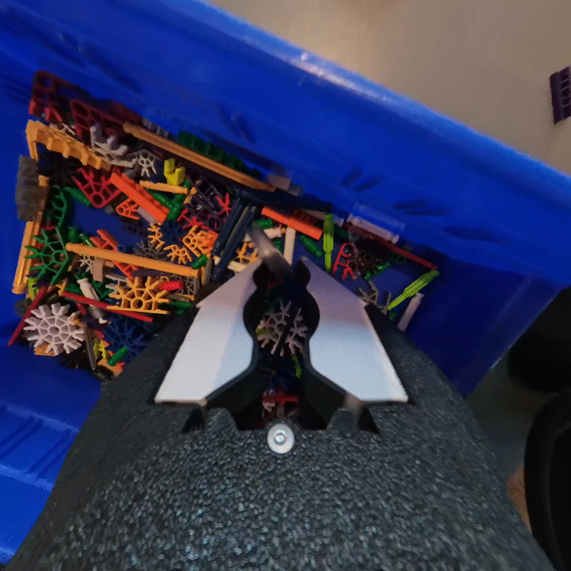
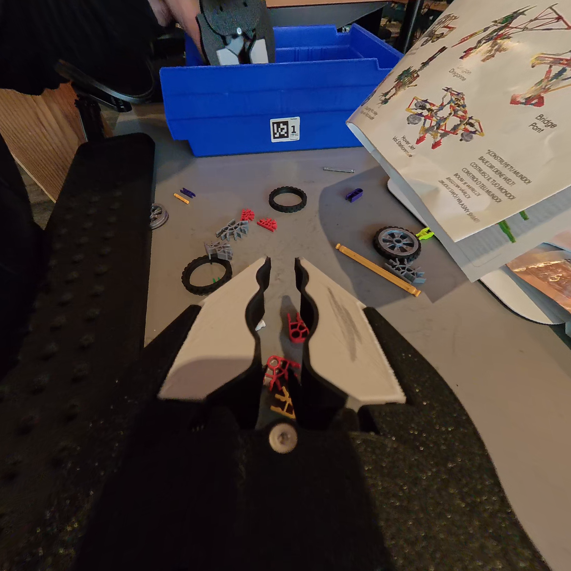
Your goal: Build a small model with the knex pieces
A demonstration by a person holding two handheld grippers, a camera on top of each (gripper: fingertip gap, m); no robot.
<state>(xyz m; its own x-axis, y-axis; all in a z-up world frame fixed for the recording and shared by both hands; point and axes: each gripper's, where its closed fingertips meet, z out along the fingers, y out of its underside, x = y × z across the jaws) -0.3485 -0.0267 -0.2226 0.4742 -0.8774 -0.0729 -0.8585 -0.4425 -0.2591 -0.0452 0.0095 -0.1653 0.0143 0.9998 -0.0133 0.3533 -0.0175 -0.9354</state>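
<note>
Left wrist view: left gripper (image 1: 279, 262) reaches down into a blue bin (image 1: 355, 148) w/ a heap of colourful construction-toy pieces (image 1: 148, 234) — rods, snowflake connectors, a pale gear-like wheel (image 1: 54, 328) at lower left. Fingers nearly together, tips clenched on a short grey rod (image 1: 265, 247) that sticks up out of the pile; frame is motion-blurred. Small purple piece (image 1: 560, 94) lies outside the bin on the tan surface. Right wrist view: right gripper (image 2: 281, 261) hovers over a grey table (image 2: 309, 234), jaws apart, nothing between the tips. Under the fingers lie a red connector (image 2: 296, 330), another red connector (image 2: 278, 370) and a yellow connector (image 2: 284, 404). Ahead: two black tyres (image 2: 287, 199) (image 2: 206, 275), grey connectors (image 2: 233, 230), small red connectors (image 2: 267, 223), a yellow rod (image 2: 377, 269), a wheel w/ grey hub (image 2: 397, 244). Blue bin (image 2: 262, 102) at the far edge, w/ the left gripper (image 2: 239, 46) inside it. Instruction booklet (image 2: 482, 123) propped at right.
</note>
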